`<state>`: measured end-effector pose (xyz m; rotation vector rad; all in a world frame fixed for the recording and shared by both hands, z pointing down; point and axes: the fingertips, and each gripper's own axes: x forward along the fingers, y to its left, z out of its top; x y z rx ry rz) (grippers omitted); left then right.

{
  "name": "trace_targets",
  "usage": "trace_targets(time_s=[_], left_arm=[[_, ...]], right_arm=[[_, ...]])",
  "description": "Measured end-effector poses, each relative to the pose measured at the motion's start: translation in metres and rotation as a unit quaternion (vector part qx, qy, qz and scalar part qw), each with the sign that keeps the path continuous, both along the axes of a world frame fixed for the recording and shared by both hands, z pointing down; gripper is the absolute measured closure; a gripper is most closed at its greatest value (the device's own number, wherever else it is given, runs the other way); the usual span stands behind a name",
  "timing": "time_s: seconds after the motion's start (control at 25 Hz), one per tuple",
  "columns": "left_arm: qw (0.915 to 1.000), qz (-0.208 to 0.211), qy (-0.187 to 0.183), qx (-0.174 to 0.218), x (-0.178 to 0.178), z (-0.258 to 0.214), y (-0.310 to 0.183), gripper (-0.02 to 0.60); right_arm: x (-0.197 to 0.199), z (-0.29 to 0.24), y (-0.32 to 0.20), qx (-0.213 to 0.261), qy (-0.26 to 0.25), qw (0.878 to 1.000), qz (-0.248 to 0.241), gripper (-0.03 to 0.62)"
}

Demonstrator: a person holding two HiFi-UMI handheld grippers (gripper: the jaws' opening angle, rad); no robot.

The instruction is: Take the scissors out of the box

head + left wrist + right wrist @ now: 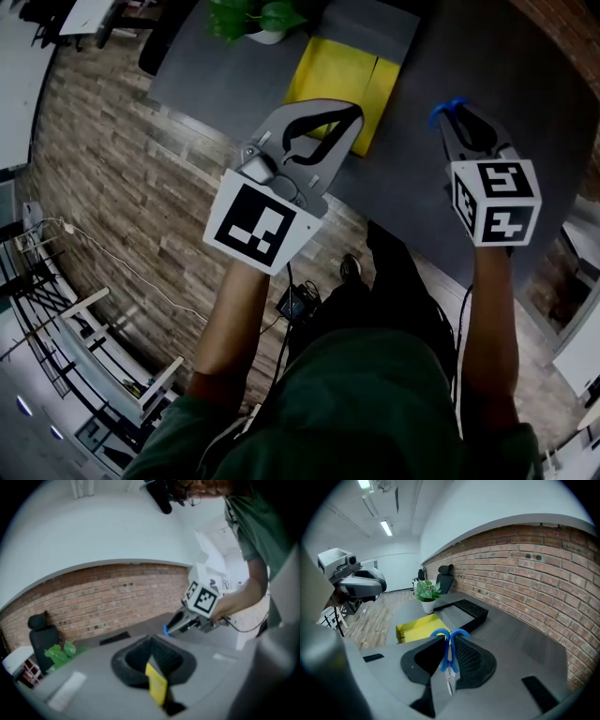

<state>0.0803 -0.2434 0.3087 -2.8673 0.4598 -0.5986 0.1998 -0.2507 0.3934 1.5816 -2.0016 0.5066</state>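
Note:
My right gripper [449, 641] is shut on blue-handled scissors [450, 670]; the handle loops stick out past the tips and the blades point back along the jaws. In the head view this gripper [457, 117] hangs over the dark table, to the right of the open yellow box [330, 73]. The left gripper [349, 117] hovers at the box's near right corner. In its own view that gripper [157, 670] is shut on a flat yellow piece [157, 688]; I cannot tell whether this is part of the box. The yellow box [417, 626] lies open and looks empty.
A potted plant [251, 19] stands at the table's far left and a black open tray [465, 612] lies beyond the yellow box. The table's near edge [225, 127] runs diagonally, with wood floor to its left. A brick wall [525, 583] borders the right side.

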Motion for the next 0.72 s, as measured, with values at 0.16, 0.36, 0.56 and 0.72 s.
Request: trace_targets(time_s=[0.16,0.36,0.56,0.72], left_arm=[[1.0,0.004,-0.003,-0.008,0.005,0.007,0.003,0.581],[0.9998,0.008,-0.006,-0.015,0.01,0.017,-0.001,0.581],[0.9997,0.008,-0.008,-0.024,0.017,0.025,-0.004,0.581],[0.9995,0.01,-0.011,-0.029,0.019,0.03,-0.008,0.581]], right_arm=[[0.005,0.016,0.007,-0.021,-0.002,1.0,0.005,0.526],[0.01,0.039,0.009,-0.047,-0.004,0.999,0.009,0.526],[0.016,0.06,0.011,-0.072,-0.009,0.997,0.008,0.526],[0.015,0.073,0.01,-0.089,-0.012,0.996,0.005,0.526]])
